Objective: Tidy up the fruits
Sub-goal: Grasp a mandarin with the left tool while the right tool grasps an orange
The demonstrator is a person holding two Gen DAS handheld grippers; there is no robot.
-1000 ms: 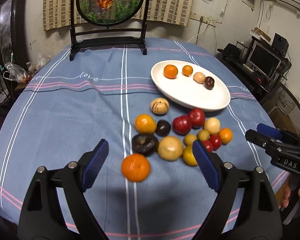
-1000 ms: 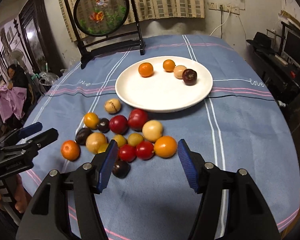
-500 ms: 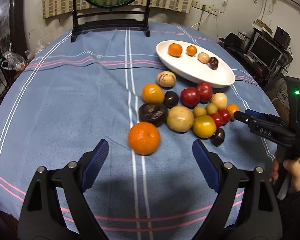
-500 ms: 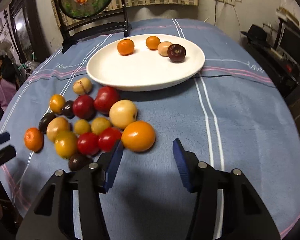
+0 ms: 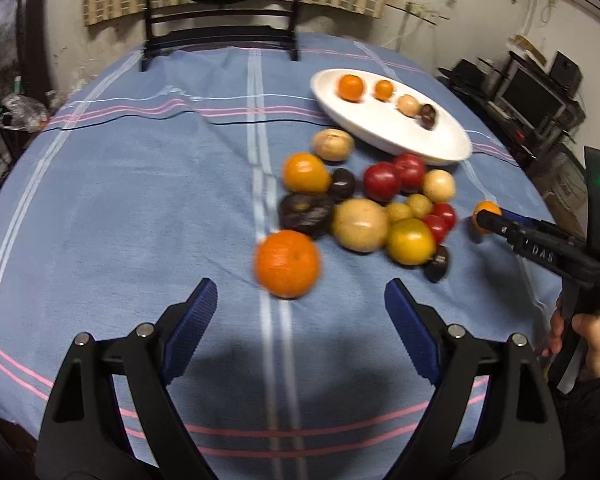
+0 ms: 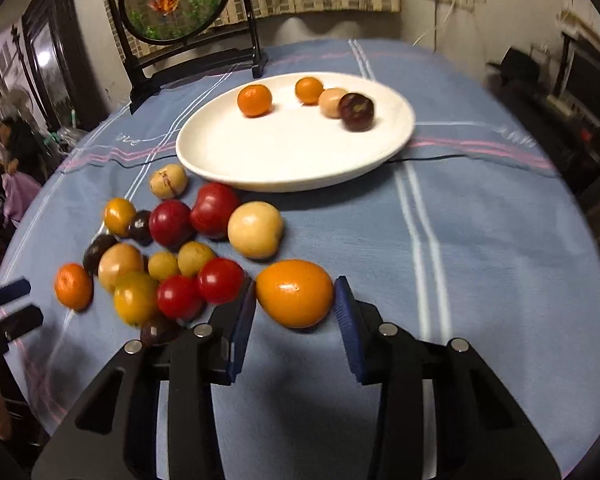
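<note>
White plate, upper centre: two mandarins, a tan fruit, a dark plum. Left gripper open, empty, mandarin just ahead. Right gripper has just been closing; pads flank the glossy orange fruit, contact unclear. Only right view shows embroidered screen whole.

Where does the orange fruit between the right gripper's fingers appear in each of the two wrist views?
Left wrist view: the orange fruit is small at the far right, half hidden behind the right gripper's tip.
Right wrist view: the fruit is large at lower centre, between the blue pads.
Shared landmark: the white plate with four fruits.
</note>
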